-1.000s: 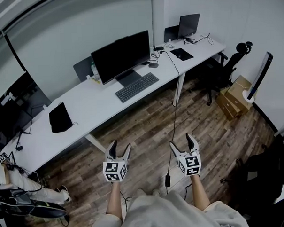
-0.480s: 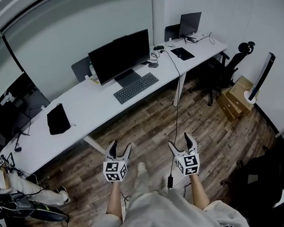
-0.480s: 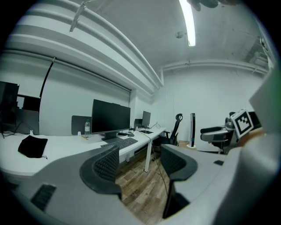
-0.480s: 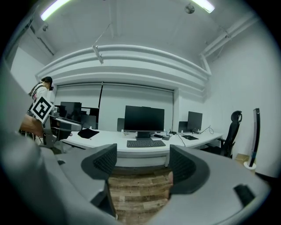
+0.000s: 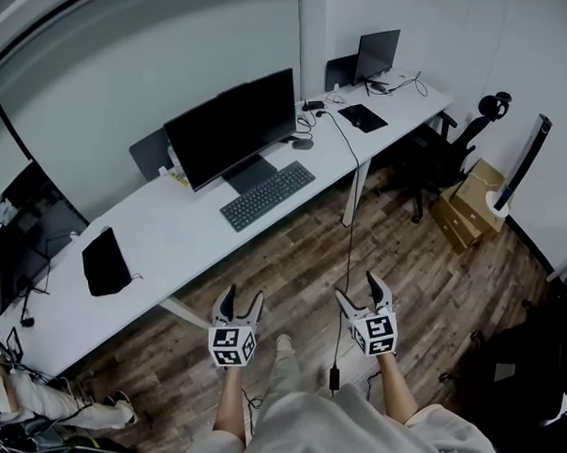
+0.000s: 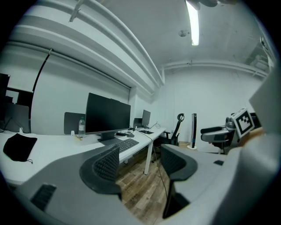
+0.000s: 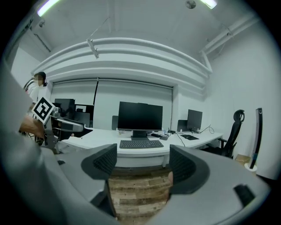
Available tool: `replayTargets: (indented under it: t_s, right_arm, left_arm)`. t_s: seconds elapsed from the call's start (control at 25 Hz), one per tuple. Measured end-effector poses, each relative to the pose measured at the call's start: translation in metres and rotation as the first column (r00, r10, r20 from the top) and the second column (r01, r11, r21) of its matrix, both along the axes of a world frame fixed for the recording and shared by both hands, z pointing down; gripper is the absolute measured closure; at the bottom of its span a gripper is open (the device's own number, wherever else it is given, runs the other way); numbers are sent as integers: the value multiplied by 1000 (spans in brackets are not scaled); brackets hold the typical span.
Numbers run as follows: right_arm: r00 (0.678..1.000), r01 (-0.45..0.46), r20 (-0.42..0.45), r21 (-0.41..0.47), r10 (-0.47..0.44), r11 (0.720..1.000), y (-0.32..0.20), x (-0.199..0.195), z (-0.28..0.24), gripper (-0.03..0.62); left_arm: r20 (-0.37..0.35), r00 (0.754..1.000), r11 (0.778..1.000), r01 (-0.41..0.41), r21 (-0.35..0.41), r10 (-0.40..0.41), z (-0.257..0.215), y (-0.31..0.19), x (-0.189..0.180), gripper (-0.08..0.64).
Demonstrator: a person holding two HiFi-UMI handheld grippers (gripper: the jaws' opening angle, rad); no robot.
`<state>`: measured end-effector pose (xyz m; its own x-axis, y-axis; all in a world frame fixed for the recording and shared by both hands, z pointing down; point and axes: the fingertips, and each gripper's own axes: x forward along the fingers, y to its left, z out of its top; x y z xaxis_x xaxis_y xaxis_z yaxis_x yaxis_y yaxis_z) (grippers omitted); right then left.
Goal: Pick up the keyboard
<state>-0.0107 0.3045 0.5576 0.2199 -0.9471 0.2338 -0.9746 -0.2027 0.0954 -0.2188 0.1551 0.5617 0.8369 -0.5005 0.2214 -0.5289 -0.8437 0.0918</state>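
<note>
Head view: one dark, flat, oblong keyboard [image 5: 267, 195] lies near the worktop's [image 5: 185, 230] front edge, just before the foot of the big monitor [image 5: 232, 129]. We count two monitors on this white worktop, the smaller one [image 5: 377, 50] at its far right end, and a black soft pouch [image 5: 105, 261] towards its left end. We count two grippers, the left gripper [image 5: 243, 298] and the right gripper [image 5: 357, 288], both over the plank floor [image 5: 294, 258], well apart from the worktop. Each bears one marker cube. Only this view shows the cardboard boxes [image 5: 470, 203] on the floor by the chair [image 5: 449, 139]. Only the left gripper view shows a clear bottle [image 6: 81, 126] beside the big monitor; its ribbed dark pads stand wide, with nothing between. Only the right gripper view shows a person [image 7: 37, 94] at the left; its jaws are wide too, empty, and the keyboard is seen square-on beyond them.
</note>
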Motion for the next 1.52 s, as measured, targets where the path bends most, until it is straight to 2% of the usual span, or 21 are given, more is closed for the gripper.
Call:
replayTargets:
  t_s: [0.84,1.2,1.52]
  right_arm:
    - [998,-57,-5,-11,57,998,-191,91,-15,239]
    - [996,-87,-21,-30,87,996,-245,122,-11,244]
    - [996,-90,-20,-35,89,995,-273,138,-4,247]
  left_arm:
    - [-5,997,997,-71,-8,71,-13,-201,108,268]
    - [-12,994,994,-110,-13,109,-7,-260,145,269]
    - [-8,993,993,-114,-4,114,-5,-292,161,268]
